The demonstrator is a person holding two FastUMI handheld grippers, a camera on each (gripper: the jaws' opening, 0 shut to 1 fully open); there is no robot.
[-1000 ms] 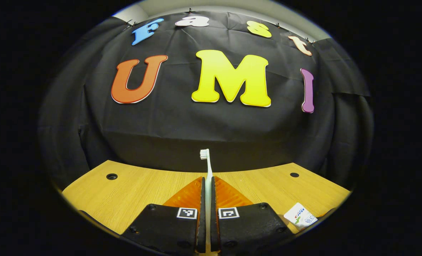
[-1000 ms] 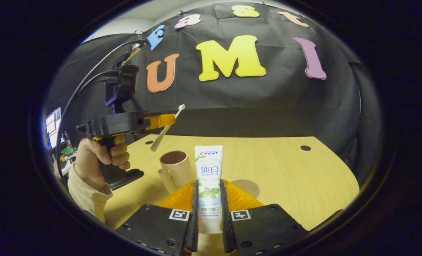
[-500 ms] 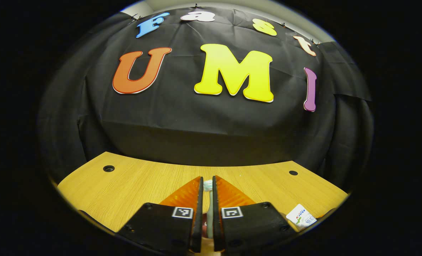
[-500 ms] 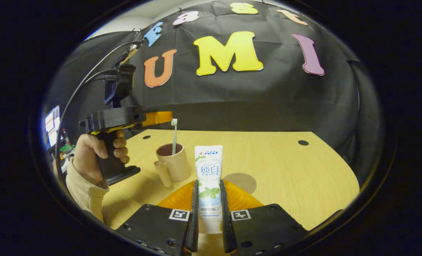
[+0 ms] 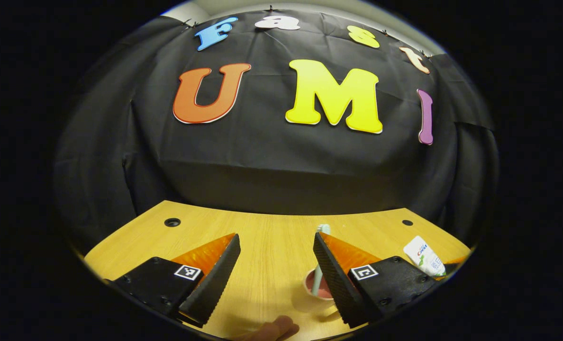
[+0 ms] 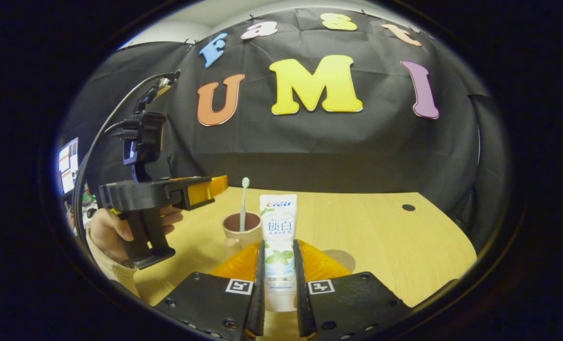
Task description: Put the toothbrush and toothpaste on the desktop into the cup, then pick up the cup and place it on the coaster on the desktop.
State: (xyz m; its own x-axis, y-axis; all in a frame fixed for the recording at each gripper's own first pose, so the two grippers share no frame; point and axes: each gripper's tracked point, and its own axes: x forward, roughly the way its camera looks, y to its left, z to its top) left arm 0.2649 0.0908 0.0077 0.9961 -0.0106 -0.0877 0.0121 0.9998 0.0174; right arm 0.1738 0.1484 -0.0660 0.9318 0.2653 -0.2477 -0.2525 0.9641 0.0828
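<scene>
A: Now, the left gripper (image 5: 276, 265) has its fingers spread wide, nothing between them; the toothbrush (image 5: 318, 265) stands in the cup (image 5: 315, 287), head up, just beside the inner face of one finger, apart from it as far as I can tell.

B: And from the right gripper view that same left gripper (image 6: 217, 183) hovers above and to the side of the cup (image 6: 241, 226); a hand (image 6: 108, 228) wraps its handle, a pale sleeve (image 6: 115, 274) below; the toothbrush (image 6: 243, 201) leans a touch, bristles at the top.

A: What of the toothpaste?

B: Clamped; the right gripper (image 6: 278, 279) has both fingers pressed on the toothpaste (image 6: 278, 237), tube upright, lifted off the desktop (image 6: 381, 237), just beside the cup.

A: The left gripper view catches the toothpaste (image 5: 423, 255) at its edge, over the desktop (image 5: 262, 237).

B: The coaster (image 6: 338, 258), a round brown disc, lies flat on the wood close behind the right gripper's fingers; the cup sits well off it.
</scene>
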